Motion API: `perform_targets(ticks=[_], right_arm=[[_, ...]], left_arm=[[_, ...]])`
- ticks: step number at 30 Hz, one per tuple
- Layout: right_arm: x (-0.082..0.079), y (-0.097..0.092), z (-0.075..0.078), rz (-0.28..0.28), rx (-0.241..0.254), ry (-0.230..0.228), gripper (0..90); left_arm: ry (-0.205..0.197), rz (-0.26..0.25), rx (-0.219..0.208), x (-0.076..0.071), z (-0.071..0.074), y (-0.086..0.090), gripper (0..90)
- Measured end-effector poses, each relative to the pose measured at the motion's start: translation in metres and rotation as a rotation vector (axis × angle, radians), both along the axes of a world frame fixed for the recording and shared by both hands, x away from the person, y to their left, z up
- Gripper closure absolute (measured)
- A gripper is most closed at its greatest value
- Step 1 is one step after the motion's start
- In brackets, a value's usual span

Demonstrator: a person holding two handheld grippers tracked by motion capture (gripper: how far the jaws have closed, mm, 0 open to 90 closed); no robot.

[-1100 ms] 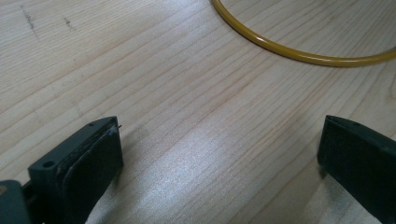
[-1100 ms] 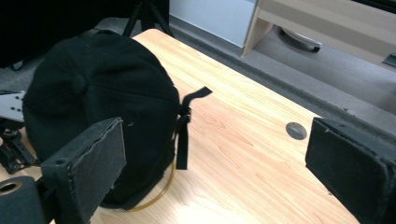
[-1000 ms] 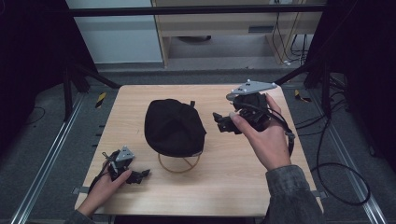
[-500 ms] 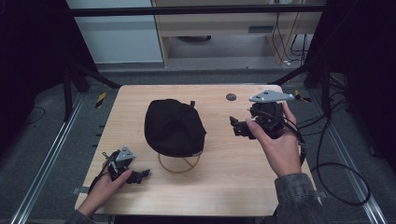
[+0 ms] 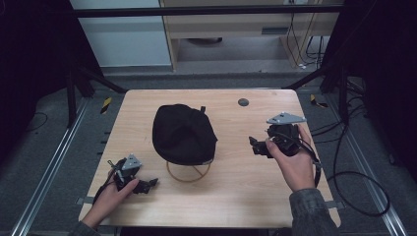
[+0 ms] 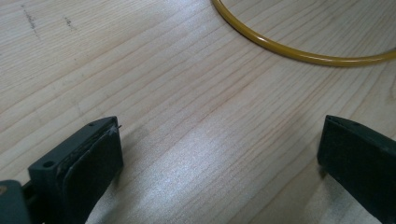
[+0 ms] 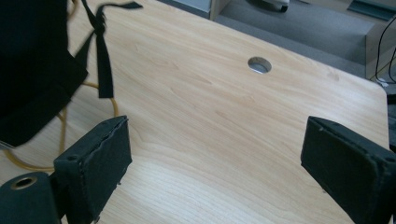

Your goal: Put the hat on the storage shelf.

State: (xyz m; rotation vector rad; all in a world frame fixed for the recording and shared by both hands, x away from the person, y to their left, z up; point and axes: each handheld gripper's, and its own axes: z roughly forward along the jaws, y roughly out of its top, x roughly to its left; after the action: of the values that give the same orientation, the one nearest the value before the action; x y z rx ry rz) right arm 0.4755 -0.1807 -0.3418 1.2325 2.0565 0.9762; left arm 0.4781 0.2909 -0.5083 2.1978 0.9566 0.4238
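Observation:
A black cap (image 5: 183, 132) sits on a yellow wire ring stand (image 5: 189, 172) in the middle of the wooden table (image 5: 231, 196). My left gripper (image 5: 147, 185) rests on the table at the front left, open, with bare wood between its jaws and the yellow ring (image 6: 299, 51) just ahead. My right gripper (image 5: 255, 146) is held right of the cap, open and holding nothing. In the right gripper view the cap (image 7: 32, 60) and its dangling strap (image 7: 100, 56) are at the left, beyond my right gripper (image 7: 215, 163).
A round cable hole (image 5: 243, 102) lies in the table's far right part, seen too as the hole (image 7: 259, 64). Cables trail off the table's right edge. A cabinet stands beyond the far edge, and dark frame posts flank the table.
My right gripper has drawn back from near the cap, moving right and toward the table's near side. The left gripper has stayed put.

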Motion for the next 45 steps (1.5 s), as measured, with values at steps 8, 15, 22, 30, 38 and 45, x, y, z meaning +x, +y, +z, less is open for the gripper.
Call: perform_targets(ticks=[8, 15, 22, 30, 38, 45], right_arm=[[0.011, -0.008, -0.033, -0.015, 0.01, 0.034, 10.4], [0.018, 0.0, -0.06, 0.004, -0.005, 0.066, 11.4], [0.023, 0.015, -0.085, 0.032, -0.011, 0.122, 12.3], [0.026, 0.027, -0.114, 0.05, -0.014, 0.186, 12.4], [0.032, 0.037, -0.13, 0.05, 0.013, 0.212, 11.2], [0.031, 0.048, -0.152, 0.036, 0.015, 0.218, 11.1]], left_arm=[[0.001, 0.0, 0.0, 0.0, 0.0, 0.0, 0.0], [0.001, 0.002, -0.001, 0.0, 0.0, 0.0, 0.0], [0.0, 0.003, -0.001, -0.001, 0.0, 0.0, 0.0], [0.001, 0.004, -0.003, -0.001, 0.0, 0.0, 0.0], [-0.001, 0.002, -0.002, -0.001, 0.0, 0.0, 0.0], [0.0, 0.005, -0.003, -0.002, 0.0, 0.001, 0.0]])
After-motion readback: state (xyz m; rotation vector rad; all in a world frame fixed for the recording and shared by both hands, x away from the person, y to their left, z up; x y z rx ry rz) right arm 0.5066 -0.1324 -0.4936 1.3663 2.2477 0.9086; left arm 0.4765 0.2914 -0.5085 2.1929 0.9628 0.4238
